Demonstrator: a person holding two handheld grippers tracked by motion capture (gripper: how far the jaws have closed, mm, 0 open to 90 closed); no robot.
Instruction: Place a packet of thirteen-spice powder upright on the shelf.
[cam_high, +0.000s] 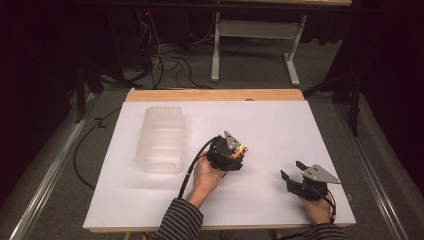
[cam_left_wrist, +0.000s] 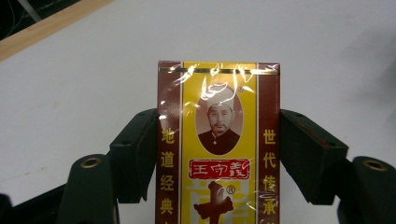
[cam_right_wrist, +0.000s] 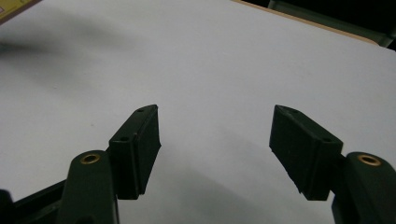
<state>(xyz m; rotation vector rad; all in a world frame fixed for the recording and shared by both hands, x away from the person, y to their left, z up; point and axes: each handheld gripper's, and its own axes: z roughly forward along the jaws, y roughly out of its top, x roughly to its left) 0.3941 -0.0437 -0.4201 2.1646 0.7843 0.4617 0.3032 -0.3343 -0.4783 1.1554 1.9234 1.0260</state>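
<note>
One yellow-and-maroon spice box (cam_left_wrist: 218, 144) pinched in the left gripper (cam_left_wrist: 218, 154), long axis running straight out along the jaws, top end pointing away, right gripper (cam_right_wrist: 215, 154) wide open over the white table (cam_right_wrist: 210, 56).

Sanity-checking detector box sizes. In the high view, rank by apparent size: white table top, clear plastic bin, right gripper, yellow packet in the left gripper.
1. White table top, by far the largest.
2. Clear plastic bin.
3. Right gripper, jaws open, nearer the camera, so slightly flattered.
4. Yellow packet, mostly hidden by the left gripper clamped on it.

Translucent plastic container (cam_high: 161, 140) on white table (cam_high: 280, 125), wooden edge (cam_high: 215, 95) behind, cables (cam_high: 170, 62) on floor
</note>
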